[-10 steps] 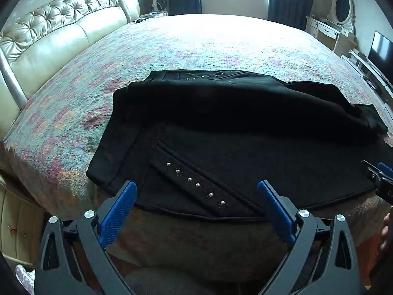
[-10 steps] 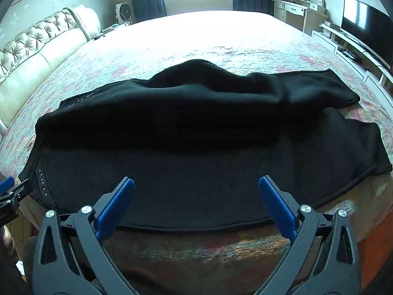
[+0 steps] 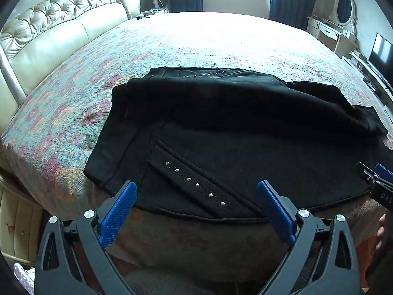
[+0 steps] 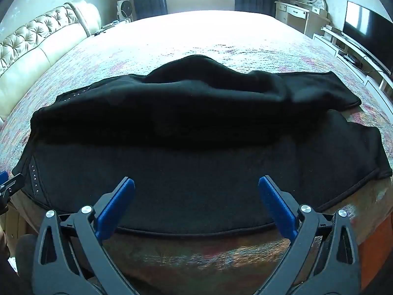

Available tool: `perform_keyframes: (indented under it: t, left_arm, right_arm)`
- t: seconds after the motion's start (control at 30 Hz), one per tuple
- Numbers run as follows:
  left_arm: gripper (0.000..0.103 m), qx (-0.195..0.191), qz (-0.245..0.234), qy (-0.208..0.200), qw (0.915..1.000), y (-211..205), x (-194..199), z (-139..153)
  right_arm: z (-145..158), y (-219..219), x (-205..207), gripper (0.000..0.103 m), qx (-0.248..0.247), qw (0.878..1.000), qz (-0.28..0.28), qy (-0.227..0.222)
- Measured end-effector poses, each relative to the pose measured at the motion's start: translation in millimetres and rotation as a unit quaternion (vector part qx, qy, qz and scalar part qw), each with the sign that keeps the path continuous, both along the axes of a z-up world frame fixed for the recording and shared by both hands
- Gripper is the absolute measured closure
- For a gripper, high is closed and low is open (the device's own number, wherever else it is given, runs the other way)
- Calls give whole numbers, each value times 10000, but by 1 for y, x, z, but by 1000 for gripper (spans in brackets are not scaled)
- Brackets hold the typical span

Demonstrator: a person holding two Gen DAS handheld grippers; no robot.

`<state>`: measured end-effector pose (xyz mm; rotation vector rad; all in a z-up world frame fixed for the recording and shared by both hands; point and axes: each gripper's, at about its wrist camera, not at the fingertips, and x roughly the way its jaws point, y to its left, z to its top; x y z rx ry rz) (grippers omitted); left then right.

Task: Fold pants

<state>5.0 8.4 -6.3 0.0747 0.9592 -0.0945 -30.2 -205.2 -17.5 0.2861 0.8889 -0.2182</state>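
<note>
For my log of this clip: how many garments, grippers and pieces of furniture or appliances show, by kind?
Black pants: 1
Grippers: 2, left gripper and right gripper
Bed: 1
Dressing table: 1
TV: 1
Fan: 1
Total: 7

The black cloth pants (image 3: 245,132) look matt and faintly napped, with a row of 6 shiny metal studs (image 3: 197,184) along a stitched band. Under them, the pastel woven bedspread (image 3: 196,44) shows a rough, nubby weave. The cream tufted headboard (image 3: 49,36) has a glossy leather-like sheen. Each gripper, left gripper (image 3: 196,196) and right gripper (image 4: 196,194), has matt black plastic arms, ribbed blue pads (image 3: 118,217) and bright metal rivets.
</note>
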Motion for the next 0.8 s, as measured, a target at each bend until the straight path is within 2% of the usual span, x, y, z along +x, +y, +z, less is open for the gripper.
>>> perform_keyframes:
  t: [0.8]
  left_arm:
    - [6, 74, -45, 9, 10000, -3, -3, -2]
  right_arm:
    - [-7, 11, 5, 2, -37, 9997, 171, 157]
